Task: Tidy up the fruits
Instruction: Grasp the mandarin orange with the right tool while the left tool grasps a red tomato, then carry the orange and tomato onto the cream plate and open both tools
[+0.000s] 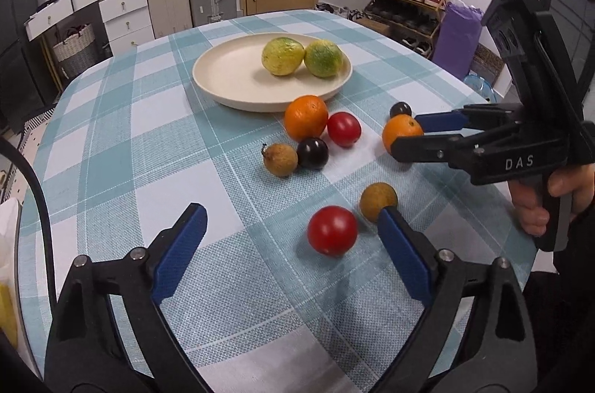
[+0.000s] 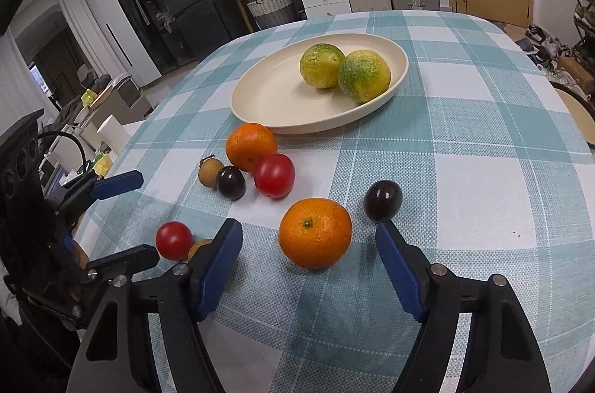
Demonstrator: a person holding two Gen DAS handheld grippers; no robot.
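A cream plate [image 1: 230, 76] [image 2: 275, 95] holds two yellow-green citrus fruits [image 1: 283, 56] [image 2: 322, 65]. On the checked tablecloth lie two oranges, two red tomatoes, two dark plums and two brown longans. My left gripper [image 1: 292, 225] is open; a red tomato [image 1: 332, 230] lies between its fingers and a longan [image 1: 378, 200] touches the right fingertip. My right gripper [image 2: 308, 240] is open around an orange [image 2: 315, 232] [image 1: 402, 131], with a dark plum [image 2: 383, 200] just beyond its right finger.
A cluster of an orange [image 1: 306, 117], tomato [image 1: 344, 128], plum [image 1: 312, 153] and longan [image 1: 280, 159] lies in front of the plate. The table edge curves close on the left and right. Suitcases, drawers and a shoe rack stand behind.
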